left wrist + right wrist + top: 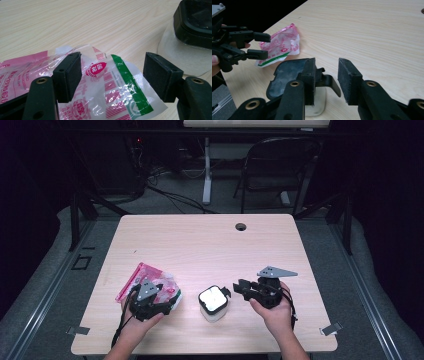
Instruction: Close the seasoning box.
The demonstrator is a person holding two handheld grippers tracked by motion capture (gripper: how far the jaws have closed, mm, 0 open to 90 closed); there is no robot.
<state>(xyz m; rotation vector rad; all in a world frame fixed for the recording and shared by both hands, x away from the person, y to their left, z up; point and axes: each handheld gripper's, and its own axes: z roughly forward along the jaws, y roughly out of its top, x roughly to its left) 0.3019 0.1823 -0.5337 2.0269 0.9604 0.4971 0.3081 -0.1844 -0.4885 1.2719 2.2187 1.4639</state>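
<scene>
A crinkled clear plastic bag [145,274] with pink and green print lies on the table's near left. My left gripper [165,293] stands open over its right end, with the bag [110,85] lying below and between the two pads. A white container with a black lid [213,301] sits at the near centre. Just to its right, my right gripper [239,290] is open and points left at it. In the right gripper view the open right gripper [327,70] is close behind the lid [287,75] and touches nothing. Farther left there are the left gripper [267,45] and the bag [283,45].
The light wooden table [210,245] has a cable hole [241,226] near its far edge. A dark folding chair [280,165] and a white desk leg [206,170] stand on the floor behind. The container [185,53] rises close to the right of the left gripper.
</scene>
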